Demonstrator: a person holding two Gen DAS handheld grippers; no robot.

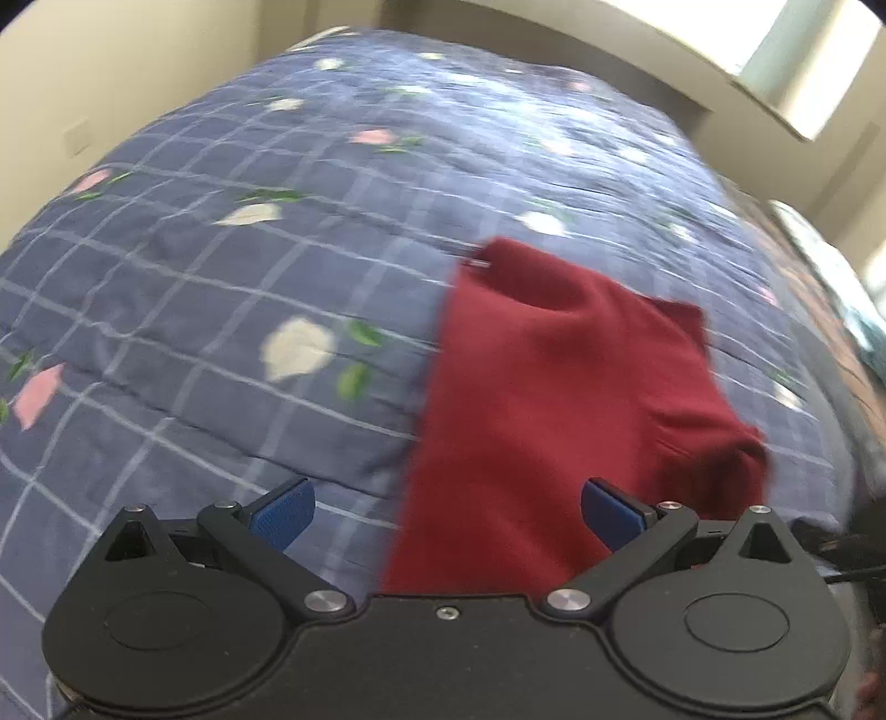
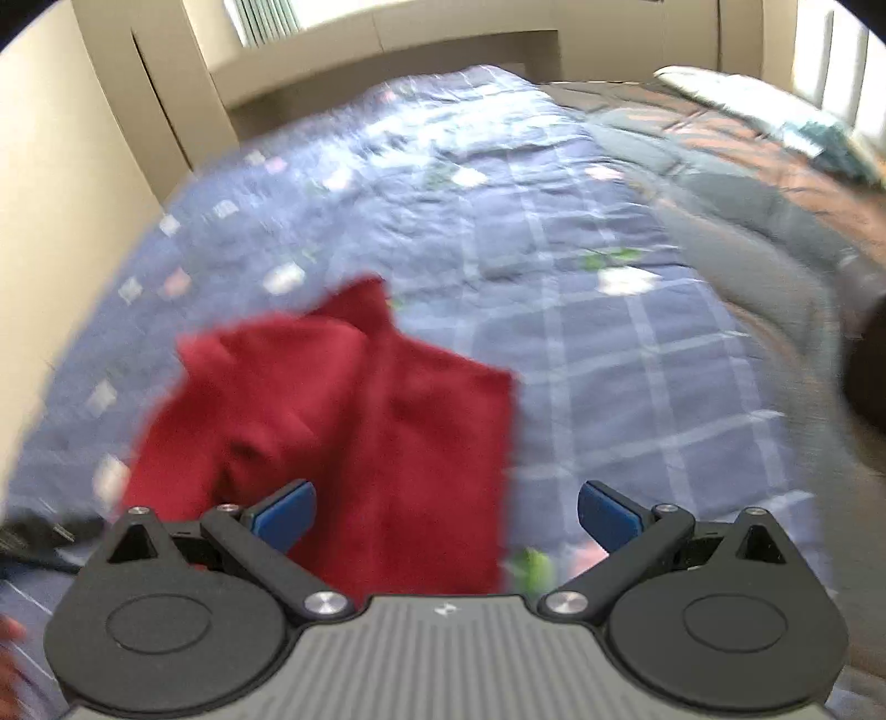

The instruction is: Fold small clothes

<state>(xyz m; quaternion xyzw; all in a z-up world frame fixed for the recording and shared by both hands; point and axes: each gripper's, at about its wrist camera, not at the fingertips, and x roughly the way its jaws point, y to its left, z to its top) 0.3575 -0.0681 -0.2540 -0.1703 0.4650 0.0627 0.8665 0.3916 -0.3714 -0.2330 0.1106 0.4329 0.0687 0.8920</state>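
A small dark red garment (image 1: pixel 554 399) lies partly folded and rumpled on a blue checked bedspread with flowers (image 1: pixel 232 277). In the left wrist view it lies ahead and to the right; my left gripper (image 1: pixel 447 512) is open and empty above its near left edge. In the right wrist view the garment (image 2: pixel 343 432) lies ahead and to the left; my right gripper (image 2: pixel 446 512) is open and empty above its near right edge. Both views are blurred by motion.
A grey and brown quilt (image 2: pixel 747 210) is bunched along the right side of the bed, with a pillow (image 2: pixel 736 94) beyond it. Beige walls and a window ledge (image 2: pixel 387 39) stand behind the bed. A dark cable (image 2: pixel 39 537) lies at the left.
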